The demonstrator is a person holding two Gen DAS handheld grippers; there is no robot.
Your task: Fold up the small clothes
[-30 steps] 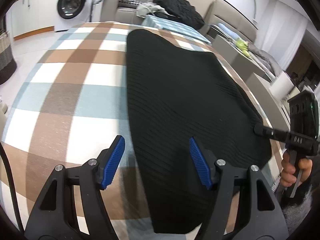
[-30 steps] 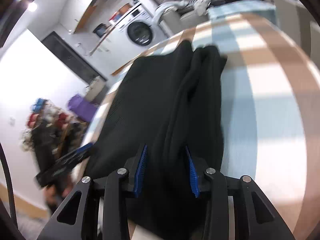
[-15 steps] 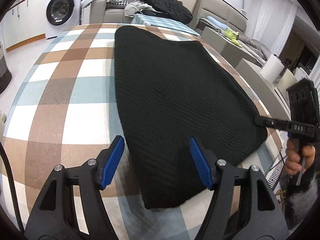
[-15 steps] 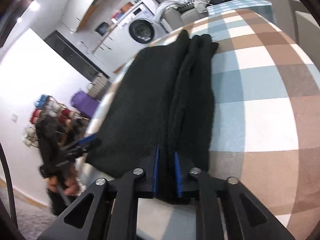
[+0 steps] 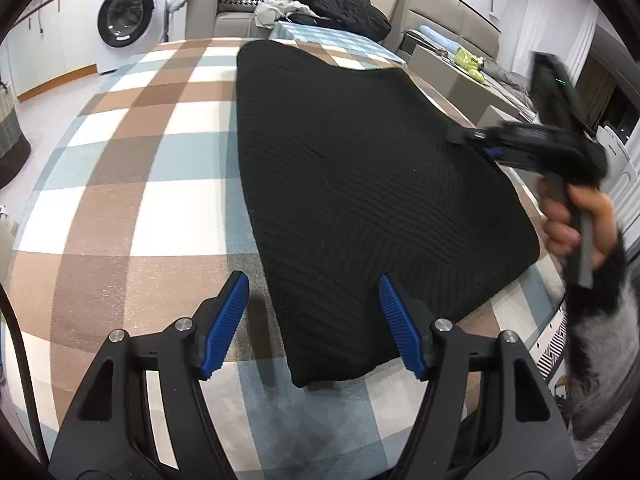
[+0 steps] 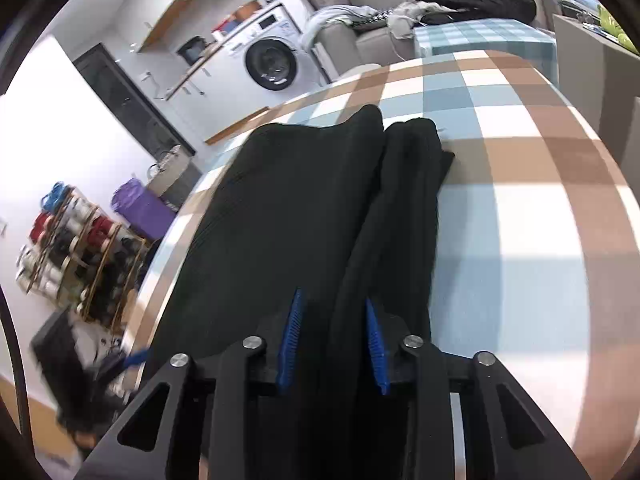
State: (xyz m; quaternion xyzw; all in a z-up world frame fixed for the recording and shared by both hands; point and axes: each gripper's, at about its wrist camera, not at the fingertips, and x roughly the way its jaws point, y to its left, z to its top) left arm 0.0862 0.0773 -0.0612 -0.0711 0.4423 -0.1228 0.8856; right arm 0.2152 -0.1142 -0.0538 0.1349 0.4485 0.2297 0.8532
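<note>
A black ribbed knit garment (image 5: 360,180) lies flat on the checked tablecloth (image 5: 140,160). My left gripper (image 5: 312,320) hangs open just above the garment's near left corner, its pads clear of the cloth. In the right wrist view the garment (image 6: 288,208) has a long folded ridge along its right side. My right gripper (image 6: 334,340) straddles that ridge and its jaws are opening, with the fold between the pads but not pinched. The left wrist view shows the right gripper (image 5: 480,140) blurred at the garment's right edge, held by a hand (image 5: 576,220).
The checked cloth (image 6: 520,200) lies bare to the right of the garment. A washing machine (image 5: 128,12) and a sofa with piled clothes (image 5: 340,4) stand beyond the table. A shoe rack (image 6: 72,256) and a purple bag (image 6: 140,208) sit on the floor to the left.
The right gripper pinched the folded ridge half a second ago and has now spread its jaws and moved farther along the garment's right edge. The left gripper pulled back slightly toward the near edge.
</note>
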